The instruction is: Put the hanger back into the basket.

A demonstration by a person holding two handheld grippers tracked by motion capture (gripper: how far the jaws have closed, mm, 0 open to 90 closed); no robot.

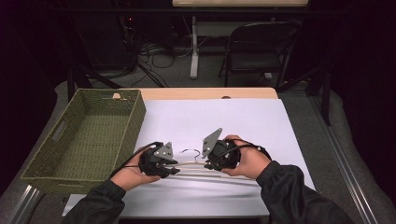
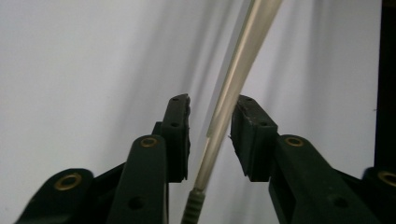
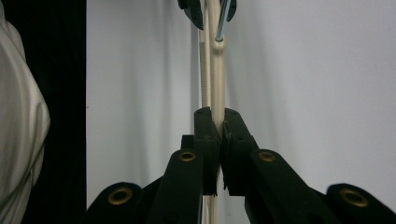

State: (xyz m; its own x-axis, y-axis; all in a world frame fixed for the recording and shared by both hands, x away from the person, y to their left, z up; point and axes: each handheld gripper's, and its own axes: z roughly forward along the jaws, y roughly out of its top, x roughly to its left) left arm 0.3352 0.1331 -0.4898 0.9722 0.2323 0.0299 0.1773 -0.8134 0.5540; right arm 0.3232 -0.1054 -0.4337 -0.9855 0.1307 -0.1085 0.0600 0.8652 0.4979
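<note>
Hanger [image 3: 216, 70] ends hide beneath hands; right tool [image 3: 219, 122] clamps it.

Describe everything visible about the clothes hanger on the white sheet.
The hanger is cream, looks like plastic, with a metal hook at the middle of its top bar and a ribbed section on its thin lower bar. It lies flat on the white sheet, near the front edge. The right gripper is clamped on its top bar. The left gripper straddles the other arm, pads not yet touching it.
</note>
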